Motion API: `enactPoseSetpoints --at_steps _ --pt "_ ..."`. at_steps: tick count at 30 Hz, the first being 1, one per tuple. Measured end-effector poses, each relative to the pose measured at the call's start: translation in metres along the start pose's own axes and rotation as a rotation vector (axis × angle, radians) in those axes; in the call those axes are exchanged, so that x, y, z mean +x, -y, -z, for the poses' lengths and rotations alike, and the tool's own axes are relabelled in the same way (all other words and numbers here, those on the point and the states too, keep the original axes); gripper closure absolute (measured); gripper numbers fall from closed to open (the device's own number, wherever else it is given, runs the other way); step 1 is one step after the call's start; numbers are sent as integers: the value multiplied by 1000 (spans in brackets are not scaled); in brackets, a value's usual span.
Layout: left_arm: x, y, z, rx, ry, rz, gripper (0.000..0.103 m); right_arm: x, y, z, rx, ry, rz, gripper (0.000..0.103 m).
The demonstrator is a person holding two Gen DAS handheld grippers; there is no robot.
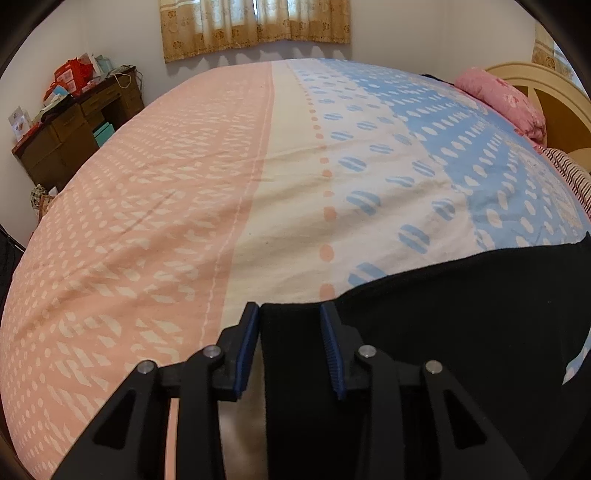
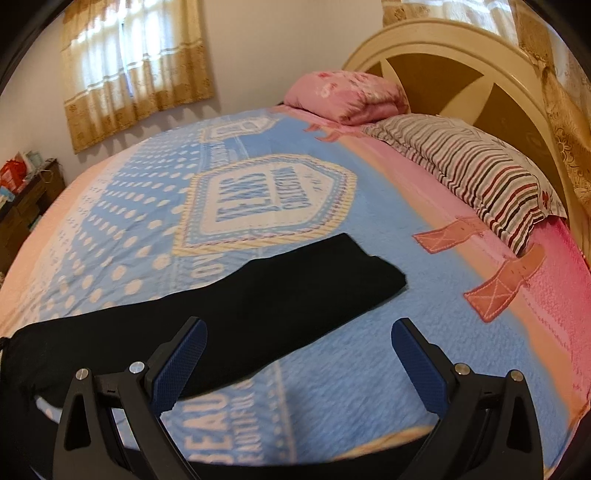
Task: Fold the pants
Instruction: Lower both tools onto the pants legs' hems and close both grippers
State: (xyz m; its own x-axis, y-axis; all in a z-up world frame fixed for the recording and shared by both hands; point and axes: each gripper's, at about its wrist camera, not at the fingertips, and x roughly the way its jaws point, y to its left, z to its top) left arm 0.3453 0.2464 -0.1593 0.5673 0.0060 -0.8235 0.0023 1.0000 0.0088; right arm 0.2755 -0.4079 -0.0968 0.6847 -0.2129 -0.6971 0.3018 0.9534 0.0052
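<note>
Black pants [image 2: 236, 295] lie stretched across a wide bed, on a bedspread [image 1: 155, 221] printed in pink, cream and blue bands with pale dots. In the right wrist view they run from the lower left toward the middle of the bed, ending in a squared edge just below a badge-shaped print with lettering.

At the left gripper [image 1: 290, 314], a fold of the black cloth stands between the two blue pads, which sit close on either side of it; whether they actually press on the fabric I cannot tell. The right gripper [image 2: 299, 339] is spread wide with only bedspread between its fingers; its left finger overlaps the pants in the view, though contact is unclear.

Around the bed: a striped pillow [image 2: 465, 173] and a folded pink quilt [image 2: 347, 96] rest against a cream arched headboard [image 2: 443, 55]. Yellow patterned curtains [image 1: 255, 26] hang on the far wall. A dark wooden desk [image 1: 74, 136], piled with red boxes and papers, stands in the corner beside the bed's far-left edge. Nothing lies on the bedspread around the pants.
</note>
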Motion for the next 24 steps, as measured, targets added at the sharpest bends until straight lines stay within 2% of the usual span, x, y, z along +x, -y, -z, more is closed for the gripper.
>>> enactPoseSetpoints --at_steps 2,5,10,12,13,14,21,24 --pt "2 -1 -1 3 -9 -12 63 11 7 -7 -11 -11 35 2" --pt "3 0 -2 4 -2 -6 63 28 23 -18 9 -38 54 2" --pt "6 5 -4 37 -8 -8 62 58 50 -38 75 -81 22 2" --pt "6 4 -5 43 -8 -4 70 73 55 -49 65 -86 37 2" --pt "6 3 -5 46 -4 4 86 77 56 -53 63 -89 35 2" --pt "5 3 -5 50 -4 24 87 85 58 -58 63 -100 29 2" --pt "8 4 -4 37 -8 26 87 148 67 -81 74 -173 -6 2" --pt "9 7 -4 53 -9 -8 79 168 67 -84 54 -195 -17 2"
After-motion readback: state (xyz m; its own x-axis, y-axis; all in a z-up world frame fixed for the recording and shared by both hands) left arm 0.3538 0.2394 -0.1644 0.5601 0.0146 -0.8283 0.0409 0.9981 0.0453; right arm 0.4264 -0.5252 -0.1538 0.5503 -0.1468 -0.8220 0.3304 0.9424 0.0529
